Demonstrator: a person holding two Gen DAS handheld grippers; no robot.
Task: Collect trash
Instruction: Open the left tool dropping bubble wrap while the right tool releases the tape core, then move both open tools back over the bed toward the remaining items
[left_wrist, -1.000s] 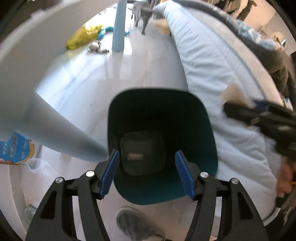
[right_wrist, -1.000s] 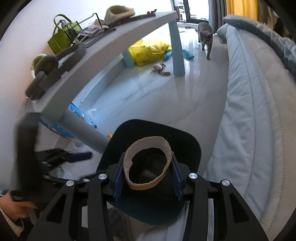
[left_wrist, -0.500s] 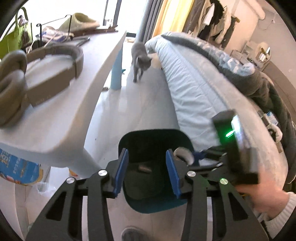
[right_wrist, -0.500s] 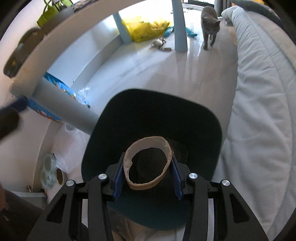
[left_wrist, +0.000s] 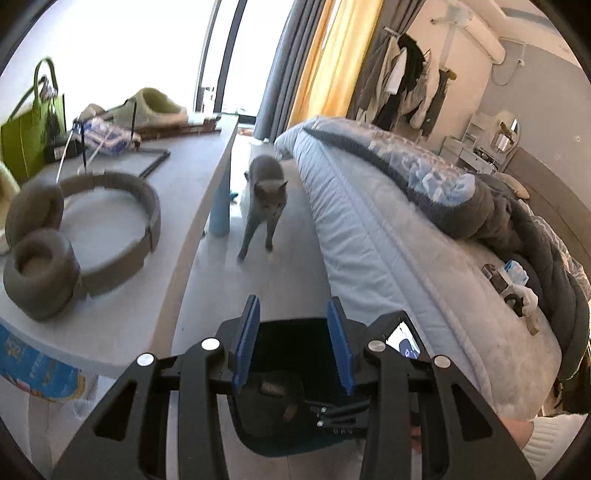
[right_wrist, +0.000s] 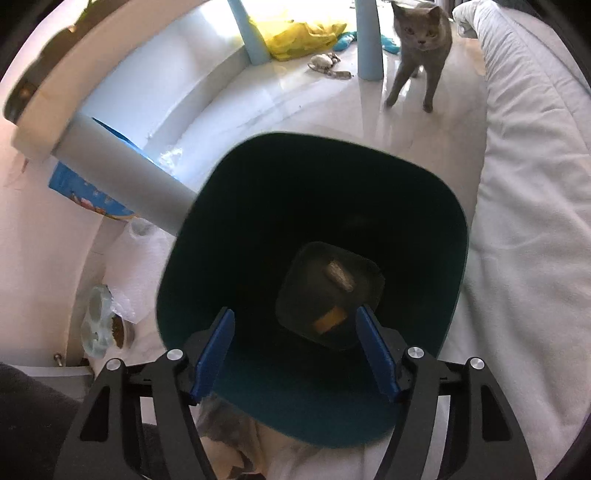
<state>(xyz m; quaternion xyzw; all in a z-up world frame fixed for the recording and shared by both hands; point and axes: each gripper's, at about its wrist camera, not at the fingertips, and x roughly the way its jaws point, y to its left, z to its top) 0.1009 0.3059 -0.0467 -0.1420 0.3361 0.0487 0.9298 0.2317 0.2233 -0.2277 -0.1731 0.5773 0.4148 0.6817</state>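
In the right wrist view the dark teal trash bin stands on the floor right under my right gripper. Its jaws are opening, and nothing is between the blue pads. At the bottom of the bin lie a brown cardboard ring and a grey roll. My left gripper hovers higher above the same bin, tilted up toward the room. Its jaws are closing on empty air. A lit screen on the right-hand tool shows beside it.
A grey cat stands on the white floor just beyond the bin. The pale table on the left carries headphones and a green bag. The bed runs along the right. A table leg slants beside the bin.
The right gripper spread its jaws and the cardboard ring dropped into the bin. The left gripper rose, tilted upward and narrowed its jaws. The cat walked closer.
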